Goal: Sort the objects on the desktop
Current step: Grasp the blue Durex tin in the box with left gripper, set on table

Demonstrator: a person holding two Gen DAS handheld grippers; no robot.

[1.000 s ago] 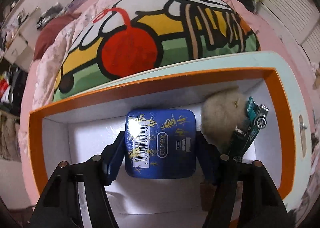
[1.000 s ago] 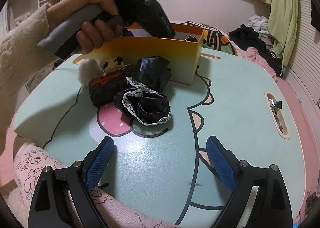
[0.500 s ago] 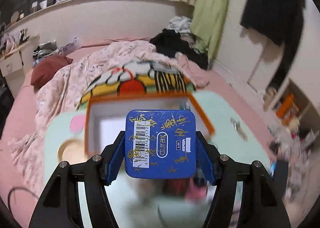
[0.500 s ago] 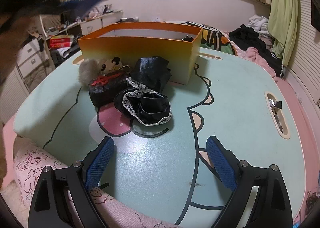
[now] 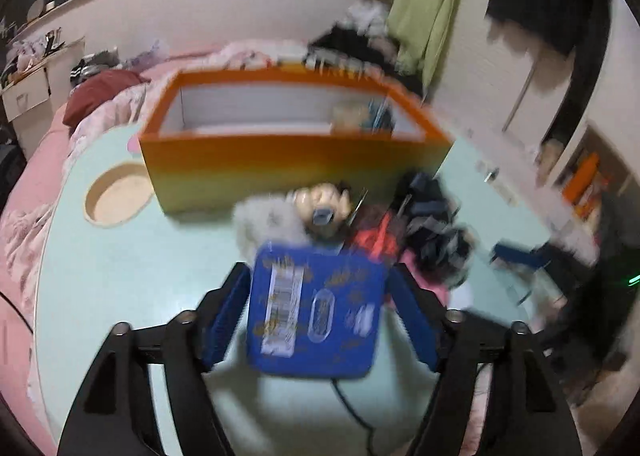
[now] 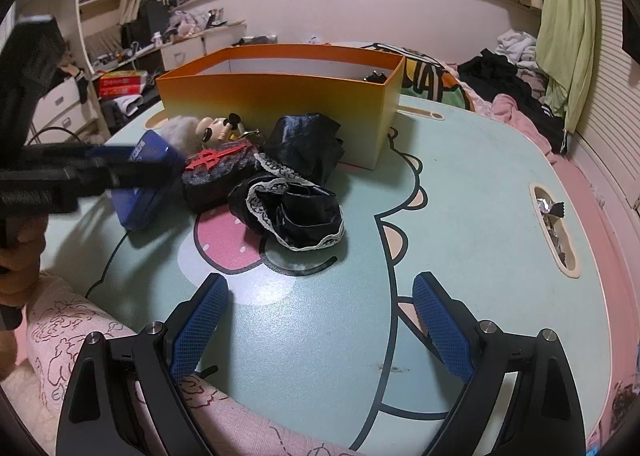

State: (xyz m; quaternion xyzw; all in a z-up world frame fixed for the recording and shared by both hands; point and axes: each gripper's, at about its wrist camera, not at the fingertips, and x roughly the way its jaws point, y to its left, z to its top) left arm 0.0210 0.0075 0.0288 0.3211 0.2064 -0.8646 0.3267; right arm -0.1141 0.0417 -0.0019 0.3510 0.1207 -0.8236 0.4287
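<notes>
Sitting on table: the orange box [image 6: 280, 95] is standing open-topped on the pale green table [image 6: 460, 215], behind a small heap of things.
Box contents: a pale fluffy thing and a teal thing [image 5: 376, 117] are showing at the right end in the blurred left wrist view; I cannot tell more of them. The rest of the white inside is lying bare.
Table recess: a round wooden dish-shaped hollow [image 5: 118, 195] is sitting left of the box; a long slot [image 6: 554, 228] at the table's right edge is holding crumpled foil.
Heap: a grey fur ball [image 6: 180, 127], a mouse figure [image 6: 218, 127], a dark pouch with a red emblem [image 6: 216, 171] and black lace-edged cloth [image 6: 296, 211] are lying together just in front of the box.
Left gripper [image 5: 320, 308]: its jaws are opening, with the blue tin [image 5: 316, 308] between the pads; the tin is tilting over the table, near the heap, and gaps are showing at both sides.
Right gripper [image 6: 320, 324]: its jaws are standing wide apart over bare table, holding nothing.
</notes>
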